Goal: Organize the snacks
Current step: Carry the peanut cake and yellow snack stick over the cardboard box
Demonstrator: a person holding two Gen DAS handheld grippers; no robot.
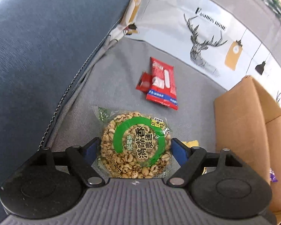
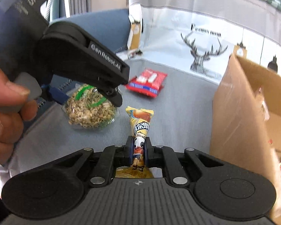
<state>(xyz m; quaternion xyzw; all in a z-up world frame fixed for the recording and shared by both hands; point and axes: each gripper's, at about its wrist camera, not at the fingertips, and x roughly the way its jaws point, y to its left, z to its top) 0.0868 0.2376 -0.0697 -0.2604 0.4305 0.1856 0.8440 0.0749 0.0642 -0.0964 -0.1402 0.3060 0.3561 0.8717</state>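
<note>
The left claw (image 1: 134, 146), spread wide, grips a round puffed-grain cake pack (image 1: 134, 147) across its width. The right claw (image 2: 138, 149), nearly closed, pinches a yellow snack packet (image 2: 140, 123) pointing straight ahead. Beyond lie red packets (image 1: 162, 83); a cardboard box (image 2: 239, 112) stands right.

Round puffed-grain cake (image 1: 134, 146) in clear wrap, green ring label, is clamped at both edges, face up. Yellow snack packet (image 2: 140, 129) is pinched at its narrow waist. Red snack packets (image 1: 162, 83) are overlapped flat on grey fabric beyond.
</note>
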